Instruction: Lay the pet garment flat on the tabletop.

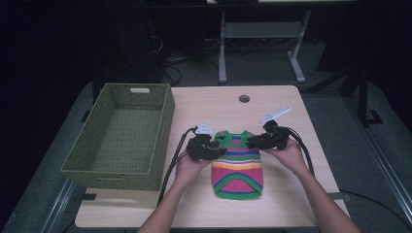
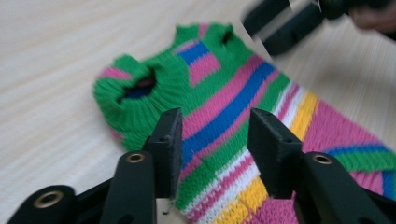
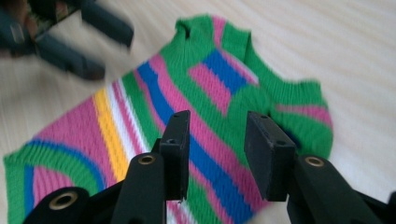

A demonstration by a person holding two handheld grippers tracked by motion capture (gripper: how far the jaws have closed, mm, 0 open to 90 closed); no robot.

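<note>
A small knitted sweater (image 1: 237, 164) striped green, pink, blue, yellow and white lies flat on the wooden table (image 1: 218, 111), neck end away from the person. My left gripper (image 1: 219, 150) hovers at the sweater's left shoulder, open, its jaws spread over the stripes (image 2: 214, 135) with nothing between them. At the right shoulder, my right gripper (image 1: 250, 142) is also open above the knit (image 3: 217, 144). The sweater (image 2: 224, 102) shows an armhole and collar in the left gripper view; the sweater (image 3: 201, 107) fills much of the right gripper view. Each gripper view shows the other gripper blurred at its top edge.
A green woven basket (image 1: 165, 121) with nothing in it stands on the table's left side. A round cable hole (image 1: 244, 98) sits near the table's far edge. Black cables (image 1: 171, 160) trail from both grippers. A desk frame (image 1: 262, 43) stands on the floor beyond.
</note>
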